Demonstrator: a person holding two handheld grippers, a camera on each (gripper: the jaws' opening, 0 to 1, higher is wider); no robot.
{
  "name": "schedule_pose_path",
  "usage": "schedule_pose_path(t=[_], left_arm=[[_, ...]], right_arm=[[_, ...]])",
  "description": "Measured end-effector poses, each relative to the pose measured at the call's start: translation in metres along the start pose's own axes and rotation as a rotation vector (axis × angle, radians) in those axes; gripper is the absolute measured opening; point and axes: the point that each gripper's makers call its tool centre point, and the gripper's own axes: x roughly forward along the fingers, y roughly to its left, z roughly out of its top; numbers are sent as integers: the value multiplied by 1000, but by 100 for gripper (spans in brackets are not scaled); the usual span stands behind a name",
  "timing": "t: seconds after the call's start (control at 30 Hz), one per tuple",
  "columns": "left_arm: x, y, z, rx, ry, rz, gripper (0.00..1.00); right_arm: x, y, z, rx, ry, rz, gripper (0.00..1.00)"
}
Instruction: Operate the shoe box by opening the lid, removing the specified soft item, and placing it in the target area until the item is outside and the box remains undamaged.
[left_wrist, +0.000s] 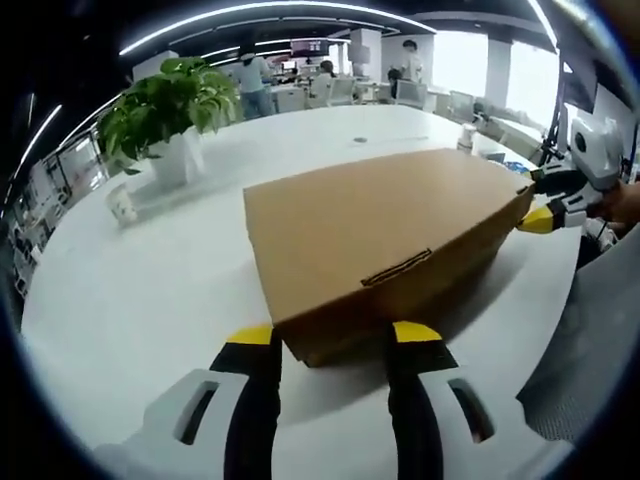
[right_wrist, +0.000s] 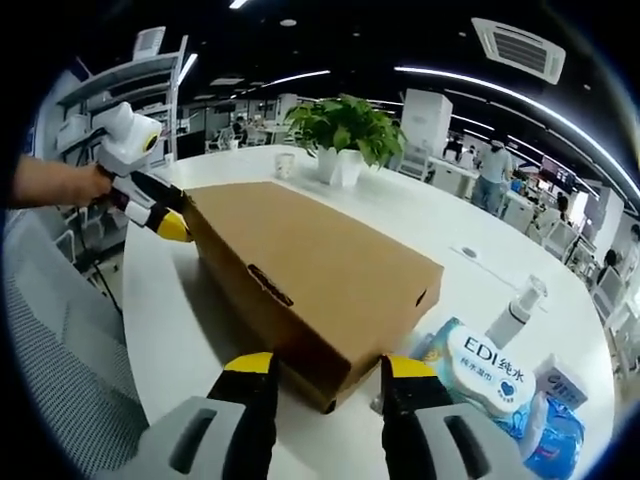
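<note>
At opposite corners of the closed box (left_wrist: 385, 245), your left gripper (left_wrist: 333, 338) and right gripper (right_wrist: 318, 368) stand apart, holding nothing.

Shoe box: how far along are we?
Done: nothing; the shoe box lid is down. In hand: left gripper and right gripper sit open at opposite corners of the box. Left: lift lid, take out the soft item, place it on the table.

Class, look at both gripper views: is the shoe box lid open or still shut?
Shut. The shoe box shows its lid lying flat, the front flap down over the box wall, no gap or contents visible. The right gripper view shows the same.
</note>
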Motion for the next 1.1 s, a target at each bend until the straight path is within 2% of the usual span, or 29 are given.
schedule_pose_path(t=[0.3,0.73,1.1], left_arm=[[5,1,-4,-1,13,-3,42],[3,5,-8,-25,16,0,43],[-5,2,8,14,-47,-13,44]], right_arm=[[4,0,-5,-19,15,5,39],[-2,-2,-1,12,-5,21,40],[-7,-3,9,25,-46,38,41]])
